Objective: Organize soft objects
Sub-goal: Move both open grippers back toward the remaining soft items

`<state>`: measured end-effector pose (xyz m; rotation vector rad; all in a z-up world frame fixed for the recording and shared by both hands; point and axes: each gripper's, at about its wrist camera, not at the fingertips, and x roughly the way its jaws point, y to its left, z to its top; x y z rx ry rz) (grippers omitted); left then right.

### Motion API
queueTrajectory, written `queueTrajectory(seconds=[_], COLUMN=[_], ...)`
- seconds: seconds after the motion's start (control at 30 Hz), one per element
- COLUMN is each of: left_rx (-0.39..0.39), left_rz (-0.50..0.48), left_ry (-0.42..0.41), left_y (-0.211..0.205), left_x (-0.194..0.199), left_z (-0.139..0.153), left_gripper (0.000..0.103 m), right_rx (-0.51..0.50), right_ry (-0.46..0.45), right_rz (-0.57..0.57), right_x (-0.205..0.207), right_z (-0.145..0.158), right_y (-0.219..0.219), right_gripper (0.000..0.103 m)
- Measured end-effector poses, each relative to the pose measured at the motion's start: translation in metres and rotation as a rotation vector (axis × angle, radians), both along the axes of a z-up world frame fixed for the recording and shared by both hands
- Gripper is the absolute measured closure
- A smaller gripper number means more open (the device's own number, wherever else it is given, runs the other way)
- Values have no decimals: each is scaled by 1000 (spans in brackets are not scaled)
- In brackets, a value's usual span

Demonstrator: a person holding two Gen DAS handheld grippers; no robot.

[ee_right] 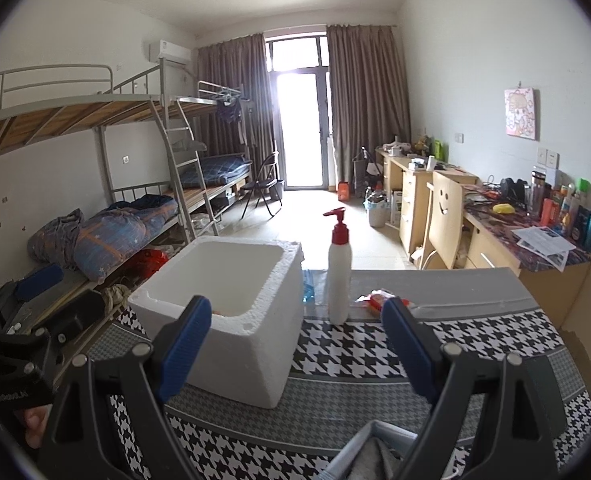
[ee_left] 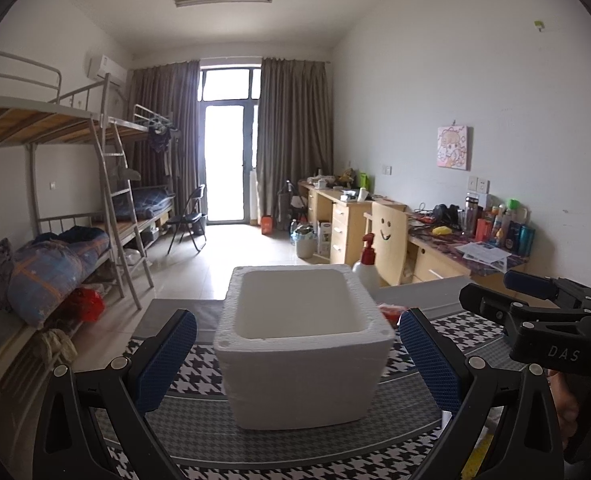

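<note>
1. While both grippers hover above a table spread with a houndstooth cloth, the left gripper has its blue-padded jaws spread wide with nothing between the pads, framing a white foam box.
2. Seen from the left wrist, the foam box stands upright on the cloth, open at the top; from the right wrist the same foam box sits at the left of the table, something orange just visible low inside it.
3. Right of the box, a white pump bottle with a red top stands upright near the far edge of the cloth.
4. Just right of the bottle lies a red and orange soft packet, flat on the table, apart from the box.
5. At the right, the right gripper is also open and empty, its pads above the cloth between box and packet.
6. Near the bottom edge, a grey container sits under the right gripper; its contents cannot be made out.
</note>
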<state>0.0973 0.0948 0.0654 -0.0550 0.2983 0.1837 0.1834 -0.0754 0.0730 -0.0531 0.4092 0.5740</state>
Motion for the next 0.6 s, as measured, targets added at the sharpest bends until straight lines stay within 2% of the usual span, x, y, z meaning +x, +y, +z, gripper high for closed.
queueTrajectory(seconds=[0.6], left_rx=[1], left_rz=[-97], left_ry=[3], left_y=[-31], left_x=[-2], left_z=[-2], left_gripper=[1], right_rx=[5], right_ry=[-19], right_rz=[-72], right_x=[-12], right_z=[-2], right_y=[-35], right_gripper=[13])
